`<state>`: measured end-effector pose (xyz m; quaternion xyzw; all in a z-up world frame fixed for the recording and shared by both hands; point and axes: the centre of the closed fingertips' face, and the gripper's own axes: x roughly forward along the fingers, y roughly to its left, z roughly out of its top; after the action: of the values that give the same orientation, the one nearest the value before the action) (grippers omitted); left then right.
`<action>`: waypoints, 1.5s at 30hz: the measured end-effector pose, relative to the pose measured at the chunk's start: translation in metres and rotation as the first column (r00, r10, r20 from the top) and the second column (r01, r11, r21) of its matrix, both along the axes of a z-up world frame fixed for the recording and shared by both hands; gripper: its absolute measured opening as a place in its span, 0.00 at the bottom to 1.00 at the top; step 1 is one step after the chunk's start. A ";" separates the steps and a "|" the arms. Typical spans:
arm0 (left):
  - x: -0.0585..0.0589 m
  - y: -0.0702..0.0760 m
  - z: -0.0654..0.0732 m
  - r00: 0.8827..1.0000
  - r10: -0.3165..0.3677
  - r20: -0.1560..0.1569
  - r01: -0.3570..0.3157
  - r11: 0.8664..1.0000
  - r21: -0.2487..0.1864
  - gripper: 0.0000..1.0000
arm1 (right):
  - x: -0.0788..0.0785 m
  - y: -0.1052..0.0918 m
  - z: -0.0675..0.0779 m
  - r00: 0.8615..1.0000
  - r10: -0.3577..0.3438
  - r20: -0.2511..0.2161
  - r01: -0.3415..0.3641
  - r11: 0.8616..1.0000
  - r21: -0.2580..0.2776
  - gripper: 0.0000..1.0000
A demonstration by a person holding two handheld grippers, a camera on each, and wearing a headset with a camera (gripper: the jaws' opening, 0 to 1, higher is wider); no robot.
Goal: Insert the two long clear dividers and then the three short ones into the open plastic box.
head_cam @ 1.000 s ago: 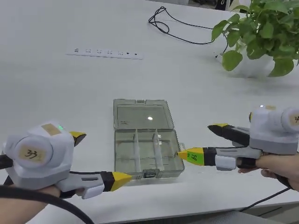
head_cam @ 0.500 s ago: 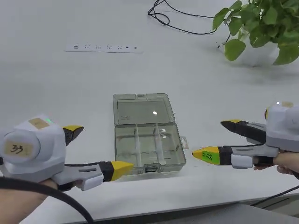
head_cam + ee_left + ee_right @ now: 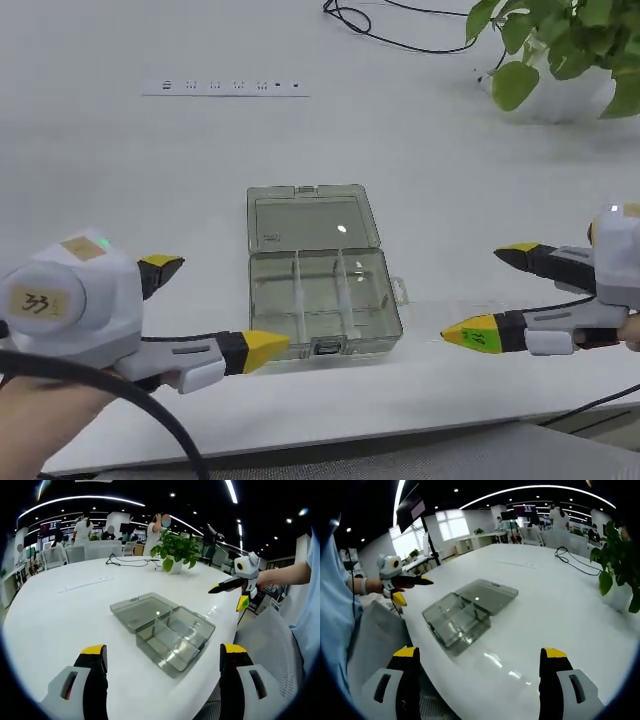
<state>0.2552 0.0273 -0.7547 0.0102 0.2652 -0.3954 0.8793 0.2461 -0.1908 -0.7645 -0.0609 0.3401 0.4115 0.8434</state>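
The open clear plastic box [image 3: 322, 300] lies near the table's front edge, its lid [image 3: 312, 220] folded flat behind it. Two long clear dividers [image 3: 298, 300] stand lengthwise in the base. A small clear piece [image 3: 399, 292] sits against the box's right side. My left gripper [image 3: 213, 305] hovers open just left of the box with nothing between its jaws. My right gripper [image 3: 490, 293] is open and empty, a short way right of the box. The box [image 3: 167, 630] lies ahead of my open left gripper [image 3: 162, 652], and the box [image 3: 457, 614] lies ahead of my open right gripper [image 3: 477, 655].
A white power strip [image 3: 230, 87] lies at the back left. A black cable [image 3: 375, 18] and a potted plant [image 3: 565, 45] are at the back right. The table's front edge [image 3: 420, 415] runs close below the box. People stand far behind the table [image 3: 155, 527].
My right gripper has drawn back to the right, away from the box's right side. The left gripper has stayed beside the box. The head camera has shifted.
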 end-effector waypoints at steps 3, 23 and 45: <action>-0.001 -0.001 0.000 1.000 -0.003 0.000 0.003 1.000 0.001 0.95 | -0.004 0.002 -0.007 0.998 0.065 -0.023 -0.066 0.997 -0.050 1.00; -0.004 0.004 0.000 1.000 0.025 -0.002 -0.025 1.000 0.008 0.95 | -0.002 0.014 -0.043 0.886 0.448 -0.122 -0.463 0.829 -0.314 0.83; -0.003 0.006 -0.001 0.999 0.047 -0.005 -0.047 0.999 0.006 0.95 | 0.004 -0.001 -0.086 0.764 0.606 -0.221 -0.626 0.615 -0.480 0.45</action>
<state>0.2520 0.0333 -0.7557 0.0057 0.2689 -0.3739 0.8876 0.2499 -0.1922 -0.8509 -0.3949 0.4130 0.5665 0.5937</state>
